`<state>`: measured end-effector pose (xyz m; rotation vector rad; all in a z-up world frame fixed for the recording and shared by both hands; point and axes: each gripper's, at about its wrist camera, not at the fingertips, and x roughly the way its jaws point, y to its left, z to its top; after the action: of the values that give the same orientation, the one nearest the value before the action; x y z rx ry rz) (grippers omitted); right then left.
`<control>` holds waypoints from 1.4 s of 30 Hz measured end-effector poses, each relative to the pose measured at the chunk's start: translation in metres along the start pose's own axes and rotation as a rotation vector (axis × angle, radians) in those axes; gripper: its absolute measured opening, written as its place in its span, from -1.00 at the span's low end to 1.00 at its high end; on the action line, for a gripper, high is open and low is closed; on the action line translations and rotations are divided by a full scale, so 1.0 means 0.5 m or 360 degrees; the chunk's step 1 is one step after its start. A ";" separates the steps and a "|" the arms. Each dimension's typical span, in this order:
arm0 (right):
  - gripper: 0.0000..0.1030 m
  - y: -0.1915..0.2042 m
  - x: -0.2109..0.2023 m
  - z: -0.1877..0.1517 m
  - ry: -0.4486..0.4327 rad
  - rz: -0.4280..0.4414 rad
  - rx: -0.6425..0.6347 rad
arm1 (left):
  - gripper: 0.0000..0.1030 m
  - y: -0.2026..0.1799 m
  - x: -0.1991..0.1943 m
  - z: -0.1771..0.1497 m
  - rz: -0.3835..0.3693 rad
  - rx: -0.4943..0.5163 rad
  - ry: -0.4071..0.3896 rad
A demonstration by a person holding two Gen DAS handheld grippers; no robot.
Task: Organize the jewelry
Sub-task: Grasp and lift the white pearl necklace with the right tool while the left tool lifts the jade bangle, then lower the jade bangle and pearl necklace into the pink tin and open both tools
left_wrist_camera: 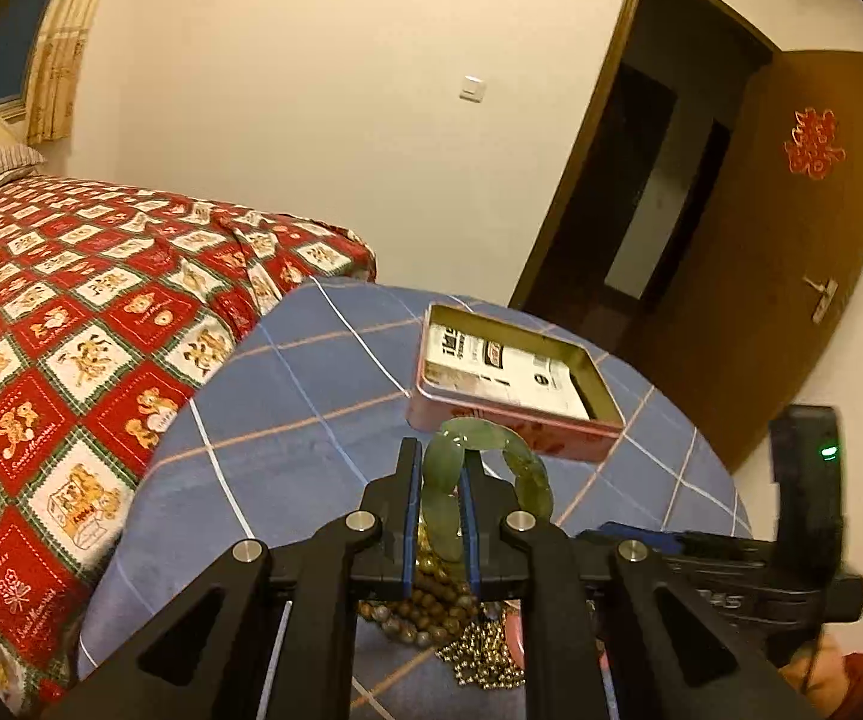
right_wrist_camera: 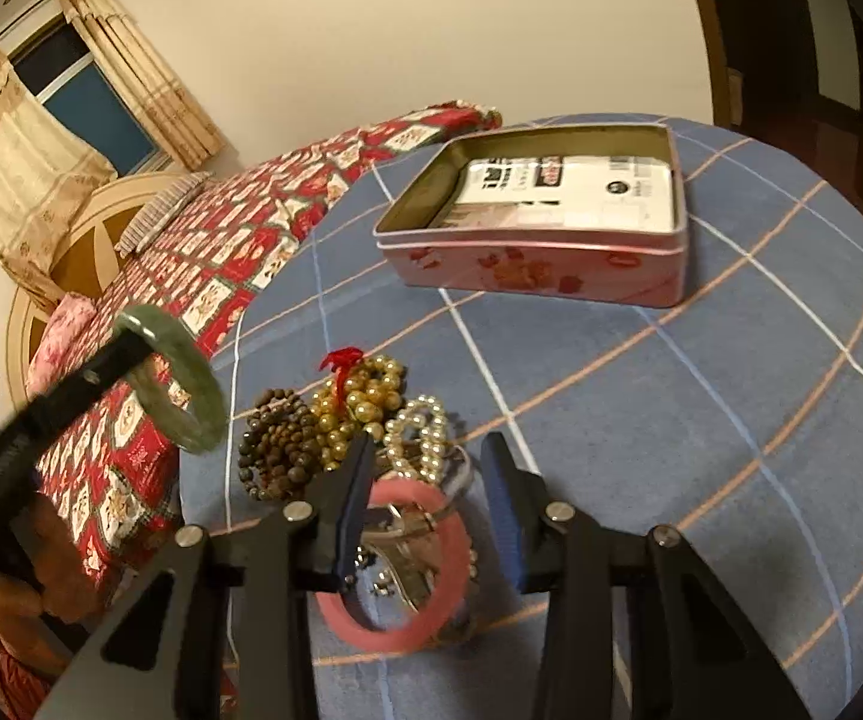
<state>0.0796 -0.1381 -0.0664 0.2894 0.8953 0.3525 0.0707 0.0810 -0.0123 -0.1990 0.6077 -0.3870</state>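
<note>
Green bangle (left_wrist_camera: 454, 483) clamped in left jaws; right jaws wide over pink bangle (right_wrist_camera: 395, 564) (right view only).

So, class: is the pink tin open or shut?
Open: the pink tin has no lid on, and a white printed packet shows inside.

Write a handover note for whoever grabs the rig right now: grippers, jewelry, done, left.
Left gripper: shut on the green bangle, held in the air short of the tin.
Right gripper: open, fingers either side of the pink bangle, nothing held.
Tin: open on the blue cloth, a white printed card inside, no jewelry in it yet.
Pile near the grippers: brown bead bracelet, gold beads, pearls, pink bangle.
Done: green bangle picked up.
Left: put it in the tin, then probably the rest.
</note>
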 end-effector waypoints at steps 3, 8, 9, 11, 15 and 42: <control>-0.15 0.006 0.037 0.018 0.0038 -0.0036 -0.0031 | -0.79 0.006 0.000 0.001 0.0019 -0.0007 0.0004; -0.36 0.006 0.102 0.026 0.0199 0.0010 -0.0032 | -0.79 0.016 0.007 -0.006 0.0049 -0.0019 0.0040; -0.48 0.004 0.107 0.024 0.0206 -0.0007 -0.0033 | -0.79 0.017 0.006 -0.006 0.0050 -0.0019 0.0042; -0.71 -0.004 0.091 0.023 0.0152 0.0032 0.0004 | -0.79 0.019 0.004 -0.006 0.0053 -0.0019 0.0040; -0.80 -0.021 0.027 0.033 -0.0006 0.0100 0.0084 | -0.79 0.014 0.004 -0.003 0.0044 -0.0028 0.0025; -0.80 -0.092 -0.124 0.227 -0.0460 0.0141 0.0202 | -0.79 -0.091 0.159 0.111 -0.0110 0.0118 -0.0003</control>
<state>0.1429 -0.2164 0.0267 0.4857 0.6226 0.3261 0.1498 0.0110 0.0049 -0.1497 0.5847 -0.4752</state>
